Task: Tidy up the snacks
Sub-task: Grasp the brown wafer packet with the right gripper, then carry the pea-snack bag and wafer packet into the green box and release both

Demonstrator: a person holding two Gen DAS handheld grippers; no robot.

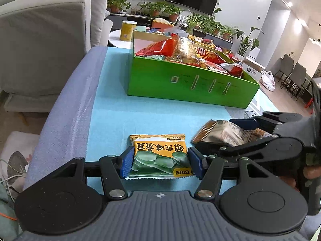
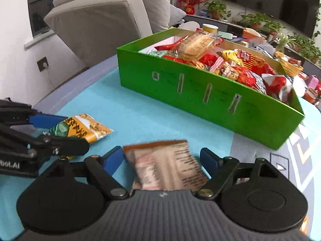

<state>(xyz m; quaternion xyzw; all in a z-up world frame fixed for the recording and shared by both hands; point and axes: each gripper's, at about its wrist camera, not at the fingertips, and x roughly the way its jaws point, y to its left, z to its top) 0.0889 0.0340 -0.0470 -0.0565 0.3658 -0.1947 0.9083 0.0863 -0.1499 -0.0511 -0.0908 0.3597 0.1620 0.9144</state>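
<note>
Your left gripper (image 1: 160,158) clamps the yellow-green snack packet (image 1: 159,155) on the blue mat (image 1: 120,116); your right gripper (image 2: 161,157) stands open around the brown packet (image 2: 166,164). Only the right view shows that gap, with the green box (image 2: 210,98) beyond.

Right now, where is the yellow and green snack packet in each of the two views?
Left wrist view: the yellow and green packet lies bottom centre, clamped between the left gripper's blue pads.
Right wrist view: the same packet is at the left, beside the black linkage.
Shared landmark: the green box behind it.
</note>
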